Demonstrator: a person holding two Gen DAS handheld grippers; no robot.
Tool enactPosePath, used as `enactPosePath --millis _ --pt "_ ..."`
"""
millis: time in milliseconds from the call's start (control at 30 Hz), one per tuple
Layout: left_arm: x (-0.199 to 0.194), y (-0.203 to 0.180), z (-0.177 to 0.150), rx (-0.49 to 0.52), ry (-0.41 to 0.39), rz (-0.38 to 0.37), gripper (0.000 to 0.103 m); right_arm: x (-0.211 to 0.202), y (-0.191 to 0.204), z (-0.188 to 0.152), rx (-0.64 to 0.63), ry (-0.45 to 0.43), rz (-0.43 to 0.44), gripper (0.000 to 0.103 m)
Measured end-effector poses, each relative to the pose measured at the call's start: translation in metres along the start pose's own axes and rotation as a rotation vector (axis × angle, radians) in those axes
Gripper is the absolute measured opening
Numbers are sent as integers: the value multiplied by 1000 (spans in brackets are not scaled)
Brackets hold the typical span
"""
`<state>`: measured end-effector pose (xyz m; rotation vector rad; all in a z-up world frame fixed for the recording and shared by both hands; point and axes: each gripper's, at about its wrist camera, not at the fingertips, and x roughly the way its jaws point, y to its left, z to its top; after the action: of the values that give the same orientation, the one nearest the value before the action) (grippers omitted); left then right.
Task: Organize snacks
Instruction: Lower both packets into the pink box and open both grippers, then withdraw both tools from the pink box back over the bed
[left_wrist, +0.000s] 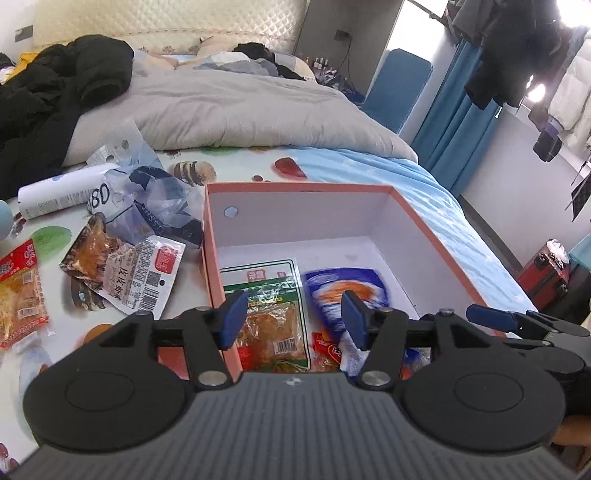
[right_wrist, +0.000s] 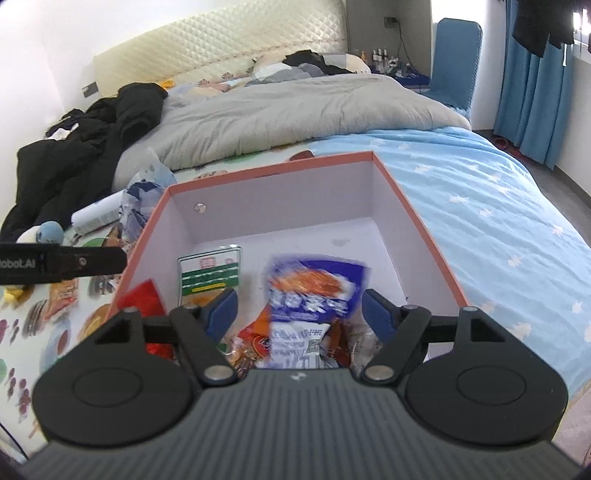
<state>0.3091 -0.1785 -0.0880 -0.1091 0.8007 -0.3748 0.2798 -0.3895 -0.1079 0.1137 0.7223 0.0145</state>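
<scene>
Both the left gripper (left_wrist: 293, 319) and right gripper (right_wrist: 299, 314) hang wide open and empty over the pink box (left_wrist: 436, 236), where a blue packet (right_wrist: 314, 284) and green packet (left_wrist: 271, 295) lie. More snacks (left_wrist: 122, 273) lie on the bed beside it.

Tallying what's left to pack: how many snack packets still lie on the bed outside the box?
2, both left of the box: a white-labelled packet beside its wall and a red packet farther left. The crumpled bags behind may hide more.
</scene>
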Motion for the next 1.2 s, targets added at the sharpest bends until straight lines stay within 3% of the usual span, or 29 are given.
enactPosePath --millis 533,1200 --pt "-66 21 -17 -51 -148 19 62 -53 24 -10 -8 -114 69 76" --pt "-135 55 -91 -59 -177 93 62 -91 79 -57 -44 -148 168 76"
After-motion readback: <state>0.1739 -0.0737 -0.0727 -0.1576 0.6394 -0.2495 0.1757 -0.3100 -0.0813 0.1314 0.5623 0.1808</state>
